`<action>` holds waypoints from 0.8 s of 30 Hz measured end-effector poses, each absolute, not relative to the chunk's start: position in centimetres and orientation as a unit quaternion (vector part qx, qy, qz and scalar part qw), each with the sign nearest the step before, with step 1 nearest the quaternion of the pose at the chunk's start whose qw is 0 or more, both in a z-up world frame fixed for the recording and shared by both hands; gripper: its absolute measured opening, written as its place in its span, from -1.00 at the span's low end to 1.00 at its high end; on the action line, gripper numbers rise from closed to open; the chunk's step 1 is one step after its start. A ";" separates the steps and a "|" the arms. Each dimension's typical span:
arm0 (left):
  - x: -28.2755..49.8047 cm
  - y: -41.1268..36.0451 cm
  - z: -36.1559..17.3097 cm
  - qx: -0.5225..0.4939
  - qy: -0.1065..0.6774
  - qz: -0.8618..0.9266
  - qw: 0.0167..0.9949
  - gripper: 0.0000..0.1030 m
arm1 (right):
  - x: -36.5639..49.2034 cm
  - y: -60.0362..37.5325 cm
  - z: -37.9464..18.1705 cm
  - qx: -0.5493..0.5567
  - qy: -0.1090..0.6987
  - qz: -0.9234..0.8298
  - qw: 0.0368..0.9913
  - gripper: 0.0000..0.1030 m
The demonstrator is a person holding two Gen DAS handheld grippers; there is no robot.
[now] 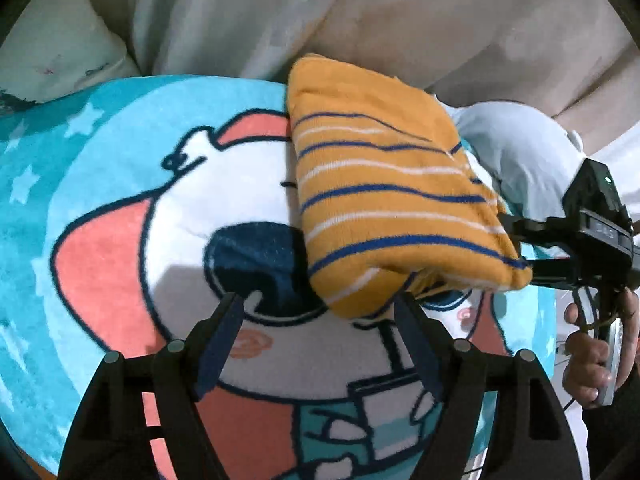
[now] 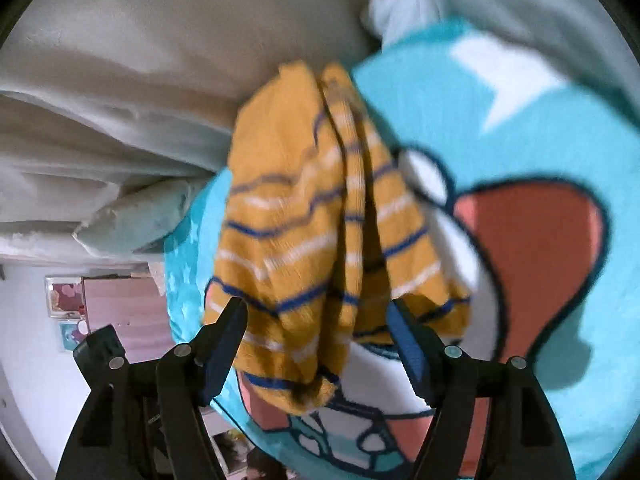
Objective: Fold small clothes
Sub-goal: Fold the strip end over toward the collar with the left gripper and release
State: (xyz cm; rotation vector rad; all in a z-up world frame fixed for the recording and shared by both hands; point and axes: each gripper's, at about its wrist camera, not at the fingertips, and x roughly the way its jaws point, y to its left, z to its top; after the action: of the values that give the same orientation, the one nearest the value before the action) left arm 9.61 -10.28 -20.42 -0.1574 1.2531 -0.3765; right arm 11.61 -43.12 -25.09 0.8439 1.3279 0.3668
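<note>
A folded mustard-yellow garment (image 1: 384, 200) with blue and white stripes lies on a turquoise cartoon-print blanket (image 1: 120, 208). My left gripper (image 1: 320, 304) stands open just in front of the garment's near corner, which pokes between the fingertips without the pads touching it. My right gripper (image 1: 532, 252) comes in from the right at the garment's side edge, held by a hand (image 1: 592, 356). In the right wrist view the garment (image 2: 304, 232) is blurred and sits in the gap of the open right gripper (image 2: 316, 312), on the blanket (image 2: 480, 128). Its pads do not press the cloth.
Beige bedding (image 1: 400, 12) rises behind the blanket, with a pale pillow (image 1: 60, 56) at the far left. A light blue cloth (image 1: 516, 148) lies beyond the garment. A room wall with pictures (image 2: 60, 300) shows past the bed edge.
</note>
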 end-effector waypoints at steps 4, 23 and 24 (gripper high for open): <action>9.8 -12.6 -21.3 -0.059 0.579 -0.198 0.789 0.49 | 12.6 -42.5 -25.6 0.359 0.618 0.149 0.684 -0.52; 10.2 -12.4 -25.4 -0.079 0.636 -0.189 0.744 -0.97 | 14.3 -41.8 -27.1 0.233 0.633 0.096 0.732 -0.61; 10.1 -12.0 -24.4 -0.074 0.625 -0.183 0.755 -0.92 | 14.0 -42.2 -26.7 0.248 0.624 0.104 0.734 -0.30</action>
State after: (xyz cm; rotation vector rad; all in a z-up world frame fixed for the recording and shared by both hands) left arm 10.08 -12.01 -24.43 -0.1620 1.3626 -0.3999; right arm 14.01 -42.20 -26.67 0.5463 1.3721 0.2287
